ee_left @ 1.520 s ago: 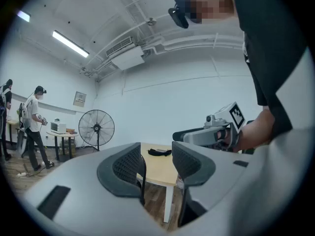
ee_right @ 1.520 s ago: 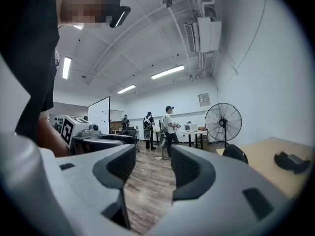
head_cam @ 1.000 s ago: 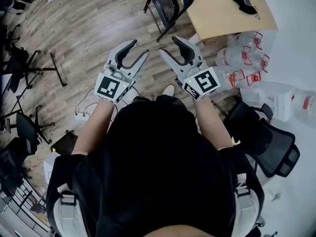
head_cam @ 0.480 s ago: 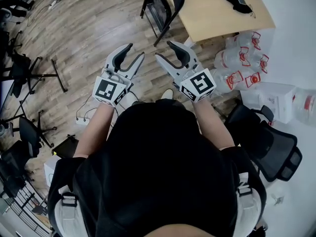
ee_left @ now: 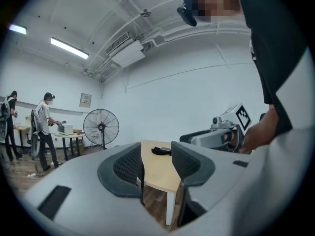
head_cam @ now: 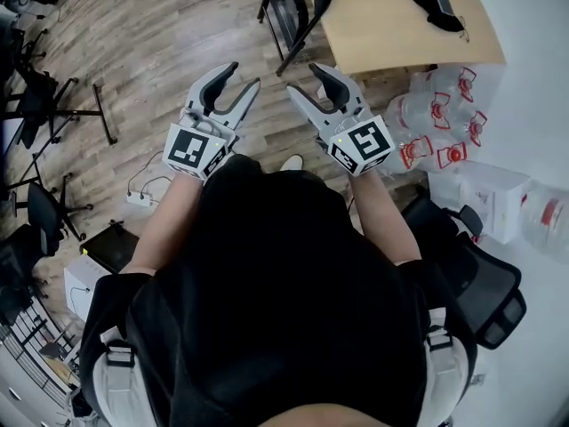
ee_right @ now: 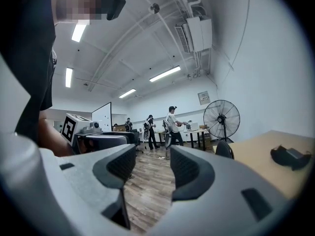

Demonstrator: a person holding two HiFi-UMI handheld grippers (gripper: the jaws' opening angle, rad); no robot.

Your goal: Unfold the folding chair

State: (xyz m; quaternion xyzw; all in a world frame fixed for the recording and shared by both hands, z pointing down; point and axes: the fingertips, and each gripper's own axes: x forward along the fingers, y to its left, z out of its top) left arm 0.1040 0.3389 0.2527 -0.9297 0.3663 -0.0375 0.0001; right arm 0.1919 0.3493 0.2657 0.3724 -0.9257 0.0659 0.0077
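Seen from the head, a person held two tools out level, side by side: the left gripper (head_cam: 244,74) at 11 o'clock and the right gripper (head_cam: 300,78) at 1 o'clock. Each had its jaws released and apart, with nothing between them. The black folding chair (head_cam: 298,12) stood on the wooden floor (head_cam: 169,34) at 12 o'clock, beyond both tools and untouched, just beside the corner of a light wooden table (head_cam: 391,25). Clear water bottles (head_cam: 436,105) lay at 2 o'clock and a black office chair (head_cam: 480,274) stood at 4 o'clock.
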